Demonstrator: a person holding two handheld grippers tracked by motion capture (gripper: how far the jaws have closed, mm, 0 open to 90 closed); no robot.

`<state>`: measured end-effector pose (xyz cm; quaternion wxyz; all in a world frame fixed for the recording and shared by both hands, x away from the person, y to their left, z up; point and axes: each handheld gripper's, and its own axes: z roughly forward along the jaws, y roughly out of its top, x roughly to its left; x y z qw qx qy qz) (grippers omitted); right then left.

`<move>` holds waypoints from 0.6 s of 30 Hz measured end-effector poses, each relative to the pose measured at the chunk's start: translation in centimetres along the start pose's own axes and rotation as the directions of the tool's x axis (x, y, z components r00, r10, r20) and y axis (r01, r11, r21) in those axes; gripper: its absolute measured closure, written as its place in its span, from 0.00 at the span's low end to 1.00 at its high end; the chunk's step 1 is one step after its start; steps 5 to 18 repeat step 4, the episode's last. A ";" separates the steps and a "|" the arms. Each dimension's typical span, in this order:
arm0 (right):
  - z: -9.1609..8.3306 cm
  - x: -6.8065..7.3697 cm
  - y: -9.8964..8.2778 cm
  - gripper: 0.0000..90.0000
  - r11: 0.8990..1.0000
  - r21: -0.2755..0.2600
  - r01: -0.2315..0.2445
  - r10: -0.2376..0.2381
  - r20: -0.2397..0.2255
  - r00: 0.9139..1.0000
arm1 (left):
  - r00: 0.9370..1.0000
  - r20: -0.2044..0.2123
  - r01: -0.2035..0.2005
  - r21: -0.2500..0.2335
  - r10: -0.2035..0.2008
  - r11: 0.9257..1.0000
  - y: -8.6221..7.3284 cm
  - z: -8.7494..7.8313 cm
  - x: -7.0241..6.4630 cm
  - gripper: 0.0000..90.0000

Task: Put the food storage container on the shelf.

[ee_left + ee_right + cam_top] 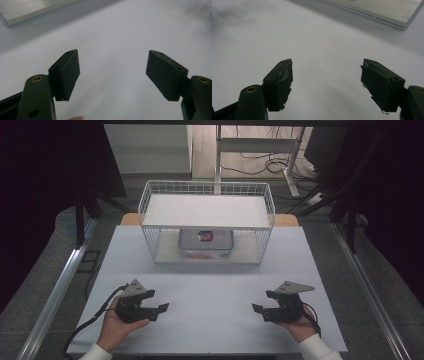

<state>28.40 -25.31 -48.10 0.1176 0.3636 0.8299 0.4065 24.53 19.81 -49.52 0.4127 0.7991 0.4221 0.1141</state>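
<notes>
The left tool (159,310) rests low over the white bench (210,285), held in the person's left hand (116,325), well in front of the white wire rack (206,222) and toward its left end. In the left gripper view its two black jaws stand spread wide, with bare bench surface between them and nothing touching the pads (66,75).

The right tool (258,310) is held in the right hand (300,326), also well in front of the wire rack, toward its right end, and its jaws point inward at the left tool across an open stretch of bench. In the right gripper view its jaws are likewise spread apart with nothing between them; the rubber facing of the pads (379,87) looks torn and ragged at the edges.

Inside the wire rack, on its lower level under the flat top shelf, sits a clear lidded container (206,243), roughly at the middle of the rack. A small dark object with red on it (205,236) lies on the container's lid. Both tools are well apart from the container.
</notes>
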 end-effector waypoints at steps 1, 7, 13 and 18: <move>0.0 0.0 0.0 0.26 1.000 -0.004 0.006 -0.006 0.004 1.000 | 1.000 0.000 0.002 -0.002 -0.002 1.000 0.0 0.0 0.0 0.30; -0.1 0.0 0.0 0.24 1.000 -0.007 0.010 -0.010 0.007 1.000 | 1.000 0.000 0.004 -0.005 -0.004 1.000 0.1 -0.1 0.1 0.29; -0.1 0.0 0.0 0.24 1.000 -0.007 0.010 -0.010 0.007 1.000 | 1.000 0.000 0.004 -0.005 -0.004 1.000 0.1 -0.1 0.1 0.29; -0.1 0.0 0.0 0.24 1.000 -0.007 0.010 -0.010 0.007 1.000 | 1.000 0.000 0.004 -0.005 -0.004 1.000 0.1 -0.1 0.1 0.29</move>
